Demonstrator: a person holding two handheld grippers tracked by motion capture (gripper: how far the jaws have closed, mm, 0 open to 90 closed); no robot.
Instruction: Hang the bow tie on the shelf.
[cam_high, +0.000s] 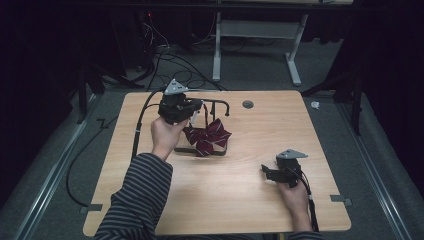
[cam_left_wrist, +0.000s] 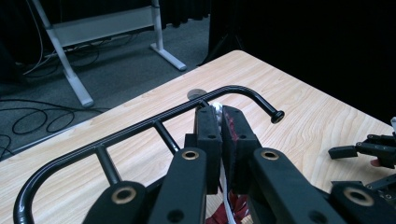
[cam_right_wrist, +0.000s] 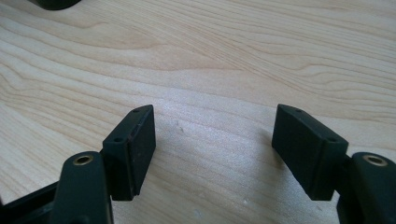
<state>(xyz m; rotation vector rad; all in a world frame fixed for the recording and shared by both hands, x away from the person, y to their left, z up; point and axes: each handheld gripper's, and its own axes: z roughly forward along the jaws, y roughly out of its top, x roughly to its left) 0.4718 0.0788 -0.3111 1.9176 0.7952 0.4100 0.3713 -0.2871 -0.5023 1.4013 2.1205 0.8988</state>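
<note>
Bow tie (cam_high: 207, 136) pinched between left gripper (cam_left_wrist: 221, 122) jaws (beside rack (cam_left_wrist: 140, 133))

I see a light wooden table (cam_high: 230, 195) filling the middle of the high view, standing on grey carpet. A dark red striped bow tie (cam_high: 207, 136) with its strap lies on it left of centre, and a small round grommet (cam_high: 247, 104) sits near the upper edge.

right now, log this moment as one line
left claw: shut on bow tie strap by black rack | right claw: open, nothing between, over table
</note>
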